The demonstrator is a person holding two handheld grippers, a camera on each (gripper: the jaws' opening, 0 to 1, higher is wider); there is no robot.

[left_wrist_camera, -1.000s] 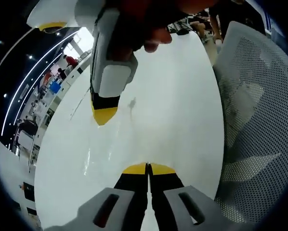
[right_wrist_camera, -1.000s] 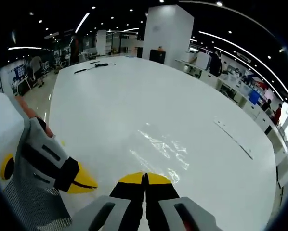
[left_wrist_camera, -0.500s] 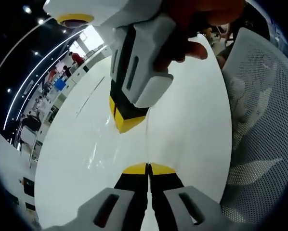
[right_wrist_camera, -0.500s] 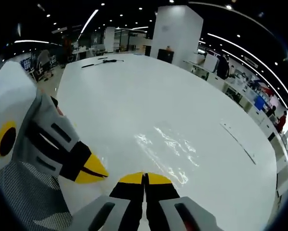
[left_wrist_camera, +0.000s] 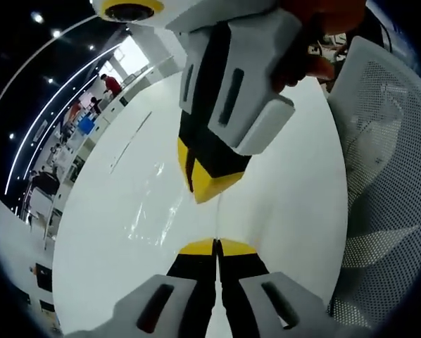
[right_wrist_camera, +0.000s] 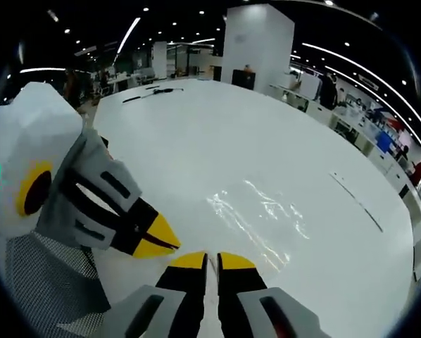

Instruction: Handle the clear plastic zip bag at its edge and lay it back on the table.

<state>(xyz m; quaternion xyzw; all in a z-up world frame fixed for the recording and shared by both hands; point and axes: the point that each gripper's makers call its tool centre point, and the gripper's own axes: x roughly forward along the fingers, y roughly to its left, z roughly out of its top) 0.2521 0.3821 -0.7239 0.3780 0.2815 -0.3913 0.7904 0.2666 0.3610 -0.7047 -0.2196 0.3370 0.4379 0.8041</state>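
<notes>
Nearest the lens of the left gripper view, the left gripper [left_wrist_camera: 217,246] is showing its two yellow-tipped black jaws pressed together, with only a hairline seam between them; whether a film edge is caught in that seam cannot be told. Just ahead of those tips, the right gripper [left_wrist_camera: 203,184] is coming in from the top of this view, its yellow points angled down toward the left gripper's tips and a small gap showing between them. To the left of both tools, the clear plastic zip bag [left_wrist_camera: 148,209] is lying flat on the glossy white table [left_wrist_camera: 281,183], visible mainly as glints and faint creases. To the right, past the table edge, a white mesh office chair [left_wrist_camera: 379,169] is standing.

Closest in the right gripper view, the right gripper [right_wrist_camera: 211,260] is holding its jaws slightly parted, a narrow dark slit between the yellow tips, nothing seen in it. Just to its left, the left gripper [right_wrist_camera: 161,241] is pointing in with its yellow tips closed. Ahead and slightly right of the jaws, the zip bag [right_wrist_camera: 256,217] is resting on the table [right_wrist_camera: 196,134], apart from the tips. Far beyond, some dark cables [right_wrist_camera: 154,91] are lying at the table's distant end.
</notes>
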